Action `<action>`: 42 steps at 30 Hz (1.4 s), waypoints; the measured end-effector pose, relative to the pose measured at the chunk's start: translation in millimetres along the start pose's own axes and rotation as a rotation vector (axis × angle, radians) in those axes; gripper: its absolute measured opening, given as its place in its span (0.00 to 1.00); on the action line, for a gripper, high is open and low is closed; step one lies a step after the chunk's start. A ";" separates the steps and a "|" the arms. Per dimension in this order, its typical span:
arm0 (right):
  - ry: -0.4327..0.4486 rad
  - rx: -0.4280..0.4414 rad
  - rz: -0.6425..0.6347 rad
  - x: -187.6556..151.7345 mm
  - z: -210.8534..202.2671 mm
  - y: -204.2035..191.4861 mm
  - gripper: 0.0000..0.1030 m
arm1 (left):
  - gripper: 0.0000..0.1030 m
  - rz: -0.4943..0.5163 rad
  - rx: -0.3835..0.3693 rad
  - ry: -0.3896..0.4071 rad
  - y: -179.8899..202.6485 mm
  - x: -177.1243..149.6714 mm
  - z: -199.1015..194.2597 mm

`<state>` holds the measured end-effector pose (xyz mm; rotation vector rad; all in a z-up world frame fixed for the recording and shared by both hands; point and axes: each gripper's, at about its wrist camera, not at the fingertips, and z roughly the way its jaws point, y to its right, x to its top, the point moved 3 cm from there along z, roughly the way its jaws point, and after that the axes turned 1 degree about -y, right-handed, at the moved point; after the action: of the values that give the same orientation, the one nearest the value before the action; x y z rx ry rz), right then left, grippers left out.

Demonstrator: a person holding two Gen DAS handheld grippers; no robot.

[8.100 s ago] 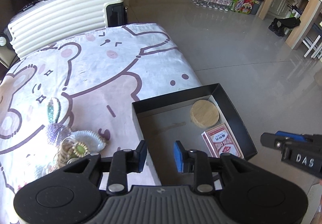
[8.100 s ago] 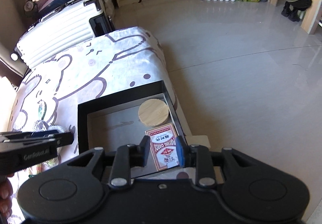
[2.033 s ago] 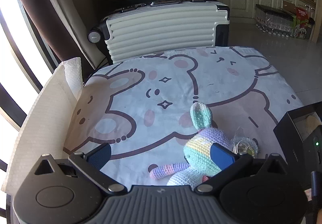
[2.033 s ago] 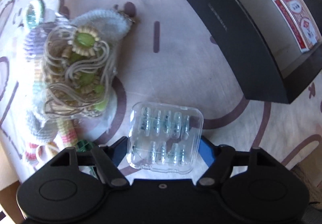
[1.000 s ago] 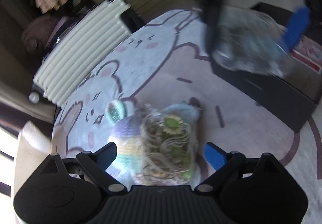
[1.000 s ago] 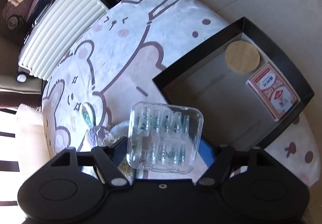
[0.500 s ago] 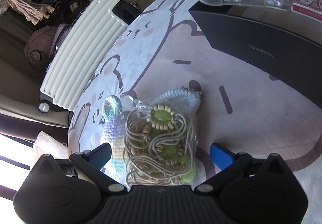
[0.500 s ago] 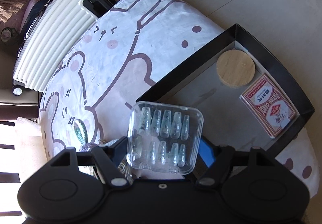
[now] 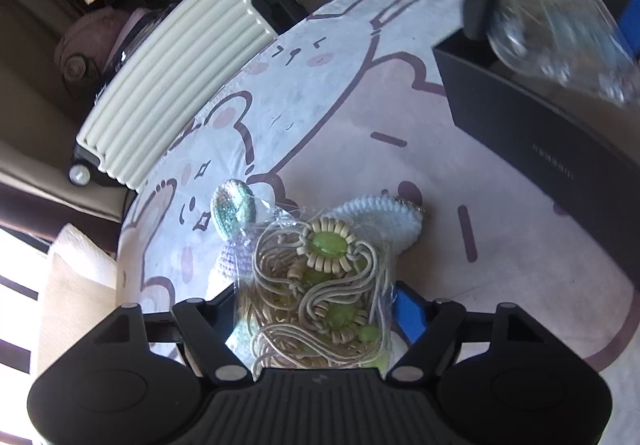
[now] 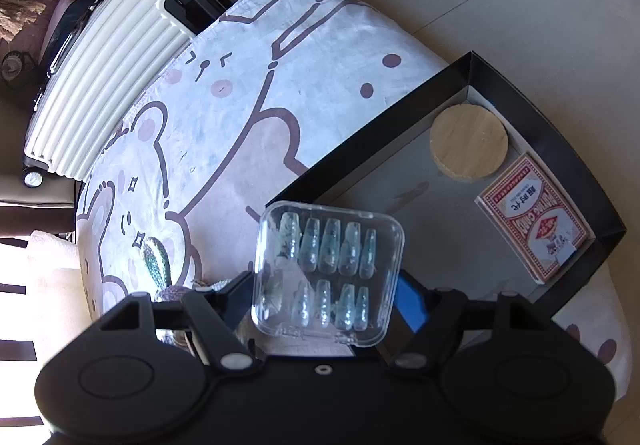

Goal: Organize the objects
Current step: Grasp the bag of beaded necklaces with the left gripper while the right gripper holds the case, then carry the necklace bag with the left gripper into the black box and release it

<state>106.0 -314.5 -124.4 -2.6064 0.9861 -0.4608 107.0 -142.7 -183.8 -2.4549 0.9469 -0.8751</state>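
Note:
A clear bag of beaded cords with green beads [image 9: 320, 285] lies on a crochet bunny [image 9: 234, 209] and a pale crochet piece [image 9: 380, 217]. My left gripper [image 9: 316, 309] is closing with the bag between its jaws, and the pads stand at the bag's side edges. My right gripper [image 10: 326, 301] is shut on a clear case of false nails [image 10: 328, 269], held in the air over the near corner of the black box [image 10: 360, 141]. In the box lie a wooden disc [image 10: 468, 143] and a red card pack [image 10: 534, 221].
The table wears a bear-print cloth [image 10: 240, 117]. A cream suitcase [image 10: 100, 85] stands behind its far edge, and a white paper roll [image 9: 76, 277] is at the left. Bare floor [image 10: 520, 5] lies beyond the box.
My left gripper has come down over the bag and its jaws have narrowed onto the bag's sides. The right gripper with the case has shifted toward the box, then held still.

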 end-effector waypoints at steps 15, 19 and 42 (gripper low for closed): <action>0.073 -0.018 -0.080 -11.1 -34.7 2.6 0.73 | 0.68 -0.399 -0.180 0.040 -69.3 10.7 -50.2; 0.109 -0.031 -0.134 -15.5 -48.1 -0.3 0.73 | 0.68 -0.461 -0.204 0.071 -82.7 13.9 -67.4; 0.248 -0.107 -0.450 -31.9 -108.4 -2.0 0.73 | 0.68 -0.748 -0.338 0.117 -106.9 16.1 -120.3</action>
<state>40.9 -310.5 -32.2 -2.9213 0.4888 -0.8781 86.9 -91.7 -31.6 -3.1426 0.1765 -1.1643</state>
